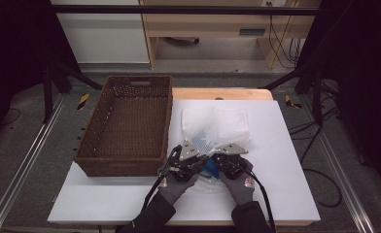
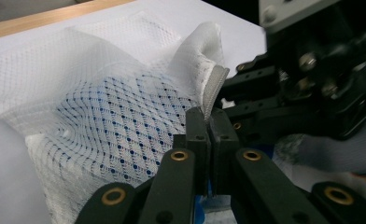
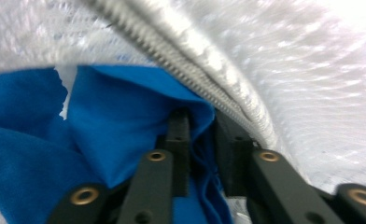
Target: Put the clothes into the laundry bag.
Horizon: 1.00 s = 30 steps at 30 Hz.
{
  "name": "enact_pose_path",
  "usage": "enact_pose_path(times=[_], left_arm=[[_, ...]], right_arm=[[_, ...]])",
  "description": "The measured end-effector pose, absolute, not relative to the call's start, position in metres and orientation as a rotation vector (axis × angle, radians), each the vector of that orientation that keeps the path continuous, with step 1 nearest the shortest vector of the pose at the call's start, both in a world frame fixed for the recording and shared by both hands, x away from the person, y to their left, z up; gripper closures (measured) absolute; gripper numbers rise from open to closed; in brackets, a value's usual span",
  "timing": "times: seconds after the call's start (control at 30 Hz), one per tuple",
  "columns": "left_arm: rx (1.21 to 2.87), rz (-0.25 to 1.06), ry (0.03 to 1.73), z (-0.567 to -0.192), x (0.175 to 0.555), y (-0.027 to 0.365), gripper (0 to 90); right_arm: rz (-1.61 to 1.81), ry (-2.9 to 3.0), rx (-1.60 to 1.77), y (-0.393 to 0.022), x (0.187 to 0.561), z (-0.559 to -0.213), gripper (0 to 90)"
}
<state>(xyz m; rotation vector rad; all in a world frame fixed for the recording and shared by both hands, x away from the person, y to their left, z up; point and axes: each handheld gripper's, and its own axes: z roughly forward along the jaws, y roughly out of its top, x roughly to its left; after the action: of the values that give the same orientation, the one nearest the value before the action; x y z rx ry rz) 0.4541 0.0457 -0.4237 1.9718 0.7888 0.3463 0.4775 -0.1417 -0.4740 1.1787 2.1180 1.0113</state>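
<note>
- Basket [image 1: 125, 127]: brown, woven, empty, on the desk's left part.
- Desk [image 1: 281, 160]: white top, wooden far edge.
- Cabinet [image 1: 203, 22]: wooden, behind the desk.

Blue cloth [image 3: 55, 154] cut off by left and bottom edges in right gripper view; mesh bag [image 3: 288, 93] blurred there. High view: both grippers' jaw tips hidden under grey plates.

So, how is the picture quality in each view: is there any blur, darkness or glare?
High view: dim, dark at the sides, and the white board is the brightest part. Left gripper view: the mesh bag is sharp, with the far table edge soft. Right gripper view: the white mesh is smeared and washed out, and the blue cloth is soft but evenly lit.
</note>
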Motion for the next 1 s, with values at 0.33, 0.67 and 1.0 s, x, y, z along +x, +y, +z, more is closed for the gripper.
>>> enact_pose_path(times=[0.33, 0.67, 1.0], left_arm=[[1.963, 0.356, 0.803, -0.423, 0.457, 0.049, 88.2], [1.963, 0.353, 0.802, -0.425, 0.457, 0.048, 88.2], [1.935, 0.365, 0.768, -0.416, 0.449, 0.047, 88.3]], right_arm=[[1.213, 2.13, 1.138, -0.168, 0.437, -0.448, 52.8], [1.1, 2.204, 1.25, -0.16, 0.45, -0.487, 84.8], [1.182, 2.106, 1.199, -0.141, 0.457, -0.458, 83.9]])
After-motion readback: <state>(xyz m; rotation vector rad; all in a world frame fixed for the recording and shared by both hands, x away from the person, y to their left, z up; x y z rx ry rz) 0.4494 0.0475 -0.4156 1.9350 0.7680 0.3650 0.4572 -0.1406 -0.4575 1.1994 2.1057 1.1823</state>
